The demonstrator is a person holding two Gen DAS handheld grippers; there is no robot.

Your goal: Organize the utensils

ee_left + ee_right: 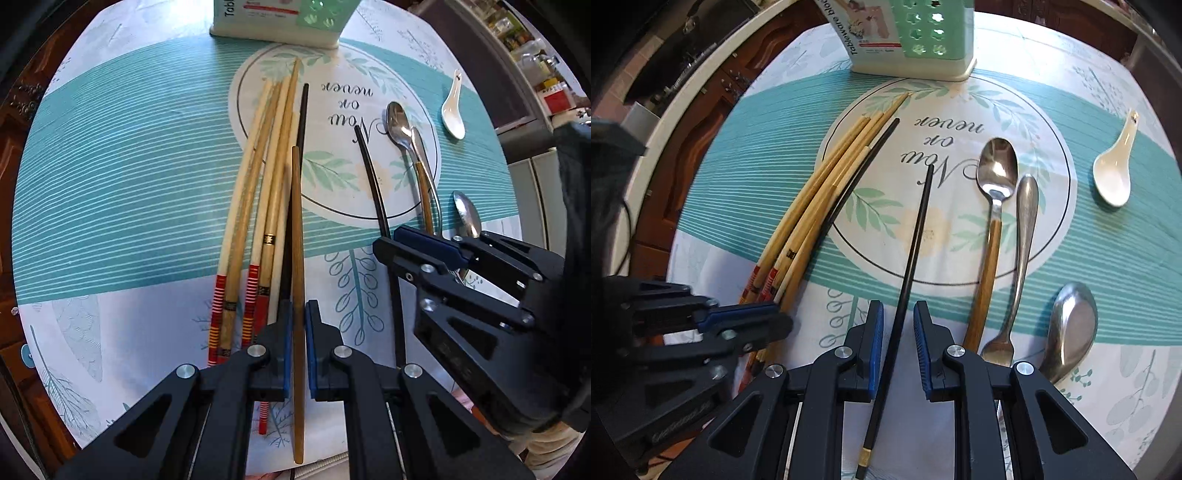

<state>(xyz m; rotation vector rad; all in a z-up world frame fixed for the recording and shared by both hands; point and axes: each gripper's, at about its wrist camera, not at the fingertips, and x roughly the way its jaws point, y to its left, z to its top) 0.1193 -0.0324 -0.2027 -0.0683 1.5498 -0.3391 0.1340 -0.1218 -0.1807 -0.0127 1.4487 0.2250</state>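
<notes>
My left gripper (298, 314) has its jaws narrowly apart around a brown wooden chopstick (297, 236); whether the pads touch it is unclear. Beside it lies a bundle of pale bamboo chopsticks (258, 177) with red-striped ends and one black chopstick (301, 122). My right gripper (897, 314) is open, its jaws astride another black chopstick (916, 236) lying on the table. It also shows in the left wrist view (424, 251). The green-white utensil holder (912, 40) stands at the far edge.
Right of the black chopstick lie a wood-handled spoon (995, 173), a steel fork (1023, 236), a steel spoon (1071, 325) and a white ceramic spoon (1115, 170). The teal patterned tablecloth (746, 184) covers a round table; wooden furniture stands to the left.
</notes>
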